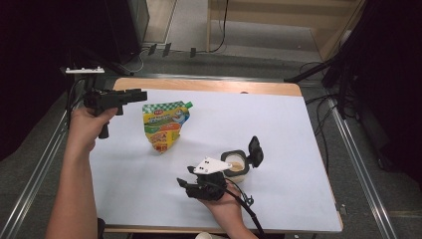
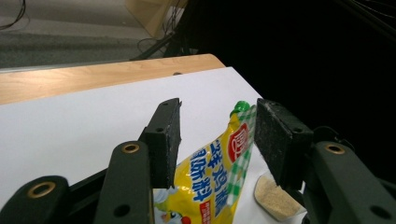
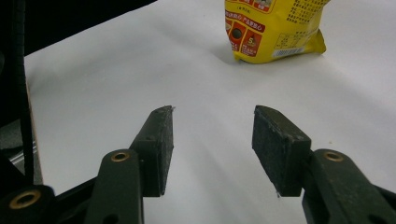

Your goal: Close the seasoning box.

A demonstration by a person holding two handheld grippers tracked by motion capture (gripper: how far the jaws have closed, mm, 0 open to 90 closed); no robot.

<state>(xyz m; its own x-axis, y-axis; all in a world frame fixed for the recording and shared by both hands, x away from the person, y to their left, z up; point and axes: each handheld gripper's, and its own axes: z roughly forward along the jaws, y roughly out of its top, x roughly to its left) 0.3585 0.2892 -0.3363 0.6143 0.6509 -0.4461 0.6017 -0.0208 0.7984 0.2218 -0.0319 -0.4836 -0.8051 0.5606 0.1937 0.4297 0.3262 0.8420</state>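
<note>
Lying flat on the white sheet of the worktop (image 1: 298, 149), the yellow seasoning pouch (image 1: 164, 127) rests with its green cap toward the far edge and its flat bottom toward the person. Nothing grips it. The left gripper (image 1: 142, 94) is held level just beside the pouch at its upper left, and in the left gripper view its fingers (image 2: 166, 140) stand spread, with the pouch (image 2: 219, 172) seen in the gap beyond them but not touched. No earlier picture being on hand, I judge only that the pouch has been set down or is about to be taken; which of the two cannot be told.

The right gripper (image 1: 191, 174) sits low near the near edge of the worktop, just beside a small tub (image 1: 235, 167). Its fingers (image 3: 161, 149) are likewise spread and empty over bare white sheet, pointing toward the bottom of the pouch (image 3: 273, 28). It appears parked there, keeping close to the tub without holding it.

The tub stands upright with its black hinged lid (image 1: 256, 150) flipped open and tilted back, so the mouth is free for filling. Inside lies a pale, sandy, granular powder, also visible in the left gripper view (image 2: 275, 200); how full it is cannot be judged. The pouch's own contents are hidden, and whether its cap is screwed tight is too small to tell.
</note>
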